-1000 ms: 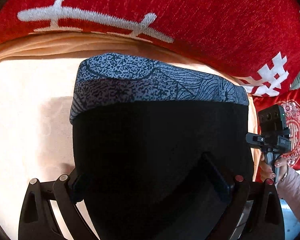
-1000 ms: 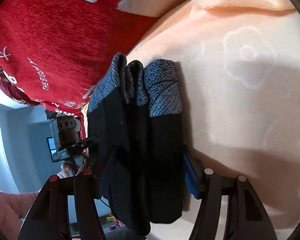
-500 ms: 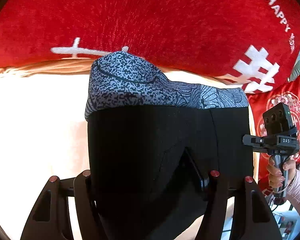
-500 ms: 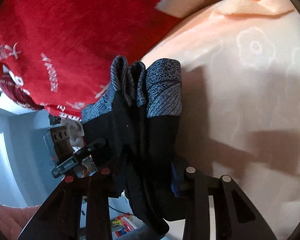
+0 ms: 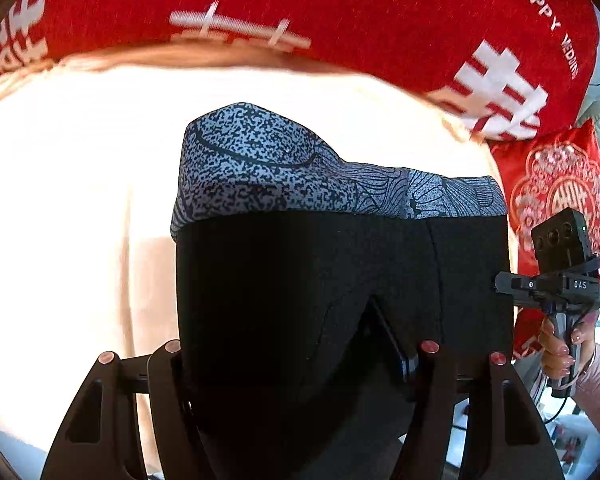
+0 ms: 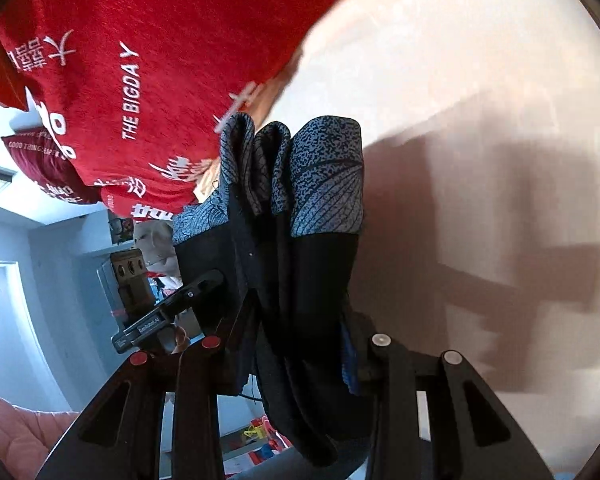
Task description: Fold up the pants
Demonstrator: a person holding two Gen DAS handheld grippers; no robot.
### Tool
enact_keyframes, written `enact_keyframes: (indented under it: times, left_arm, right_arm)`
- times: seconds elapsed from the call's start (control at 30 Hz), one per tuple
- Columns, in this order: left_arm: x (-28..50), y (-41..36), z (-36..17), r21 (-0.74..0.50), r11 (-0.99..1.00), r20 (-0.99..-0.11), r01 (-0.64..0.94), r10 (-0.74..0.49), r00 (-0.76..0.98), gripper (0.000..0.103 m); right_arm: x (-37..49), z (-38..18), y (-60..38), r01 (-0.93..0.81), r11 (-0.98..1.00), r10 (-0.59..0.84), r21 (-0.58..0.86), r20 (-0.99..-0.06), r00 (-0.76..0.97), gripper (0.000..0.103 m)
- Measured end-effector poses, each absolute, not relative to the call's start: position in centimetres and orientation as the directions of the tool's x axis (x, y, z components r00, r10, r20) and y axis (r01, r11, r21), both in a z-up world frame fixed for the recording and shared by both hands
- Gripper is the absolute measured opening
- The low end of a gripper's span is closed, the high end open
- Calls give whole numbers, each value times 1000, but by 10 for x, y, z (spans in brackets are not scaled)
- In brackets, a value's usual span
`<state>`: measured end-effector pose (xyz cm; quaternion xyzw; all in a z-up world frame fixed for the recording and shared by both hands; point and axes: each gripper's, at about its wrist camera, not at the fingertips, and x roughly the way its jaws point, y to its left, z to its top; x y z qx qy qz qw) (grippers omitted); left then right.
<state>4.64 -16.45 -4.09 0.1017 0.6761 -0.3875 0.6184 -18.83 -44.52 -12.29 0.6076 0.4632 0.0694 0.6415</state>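
Note:
The black pants [image 5: 300, 300] with a blue-grey patterned waistband [image 5: 300, 176] hang folded in several layers, held up above the peach bed sheet [image 5: 80, 200]. My left gripper [image 5: 296, 356] is shut on the black cloth near one side. My right gripper [image 6: 292, 344] is shut on the bunched layers of the pants [image 6: 300, 260] at the other side. Each gripper shows in the other's view: the right gripper [image 5: 560, 284] at the pants' right edge, the left gripper [image 6: 168, 308] at the left.
A large red blanket with white characters [image 5: 340, 12] lies across the back of the bed. A red embroidered cushion [image 5: 556, 200] sits at the right. The room floor and a pink quilted thing [image 6: 16, 428] show beyond the bed edge.
Both grippers have lifted and pulled back with the pants, which hang higher over the sheet and farther from the red blanket. Both jaws have closed tighter on the cloth.

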Motion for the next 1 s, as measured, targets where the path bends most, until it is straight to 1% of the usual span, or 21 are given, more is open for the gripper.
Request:
enact_keyframes:
  times: [0.1, 0.13, 0.17, 0.2, 0.27, 0.3, 0.33, 0.37, 0.4, 0.47, 0.53, 0.6, 0.73, 0.77, 0.8, 0.87, 0.9, 1.0]
  left_arm:
    - [41, -152, -62, -380, 685, -923, 621, -320, -212, 68]
    - [40, -148, -72, -371, 697, -928, 613, -307, -213, 75]
    - [41, -142, -79, -368, 711, -929, 599, -307, -206, 79]
    - [43, -137, -81, -368, 719, -928, 589, -323, -186, 85]
    - [46, -134, -82, -372, 717, -926, 589, -334, -178, 87]
    - [46, -135, -83, -360, 718, -930, 596, -325, -170, 94]
    - [47, -130, -84, -338, 720, -938, 607, -310, -155, 100]
    - [47, -130, -84, -317, 719, -945, 618, -294, -144, 102]
    - [47, -131, -85, -314, 716, -946, 623, -288, -147, 102]
    - [51, -127, -81, -297, 721, -952, 626, -274, -137, 102]
    - [48, -124, -75, -265, 725, -960, 636, -257, -106, 102]
    - [45, -121, -69, -215, 727, -972, 652, -225, -70, 102]
    - [33, -121, -58, -114, 728, -989, 676, -148, -8, 102]
    - [27, -128, -57, -96, 727, -991, 680, -134, 3, 102]
    - [23, -127, -54, -79, 723, -993, 686, -119, 11, 102]
    - [16, -124, -49, -71, 721, -994, 689, -109, 11, 102]
    - [14, -116, -44, -75, 720, -994, 690, -113, 9, 102]
    - [4, -110, -33, -85, 721, -992, 687, -127, 11, 102]
  right_arm:
    - [-191, -138, -429, 499, 261, 656, 826, -532, 536, 38]
    - [-191, -144, -425, 511, 270, 655, 816, -545, 524, 38]
    - [-189, -150, -420, 532, 297, 647, 793, -577, 499, 39]
    - [-187, -153, -416, 547, 321, 635, 773, -604, 481, 43]
    - [-187, -157, -415, 570, 352, 597, 743, -647, 475, 50]
    - [-187, -159, -415, 581, 346, 587, 737, -653, 480, 54]
    - [-186, -160, -414, 594, 343, 576, 728, -662, 479, 55]
    - [-186, -160, -414, 607, 346, 565, 715, -676, 474, 58]
    - [-187, -161, -413, 620, 349, 555, 703, -688, 468, 63]
    - [-190, -158, -411, 652, 356, 526, 670, -720, 452, 68]
    - [-191, -148, -408, 677, 376, 485, 633, -757, 438, 69]
    - [-202, -140, -407, 709, 411, 427, 574, -808, 406, 76]
    - [-213, -121, -403, 758, 454, 313, 469, -880, 357, 76]
    - [-216, -118, -402, 765, 462, 296, 449, -891, 345, 78]
    - [-217, -113, -400, 775, 473, 272, 418, -907, 323, 81]
    - [-222, -104, -395, 788, 497, 232, 363, -931, 282, 84]
    - [-223, -101, -392, 790, 503, 218, 350, -936, 275, 88]
    - [-227, -89, -383, 791, 522, 189, 320, -947, 259, 91]
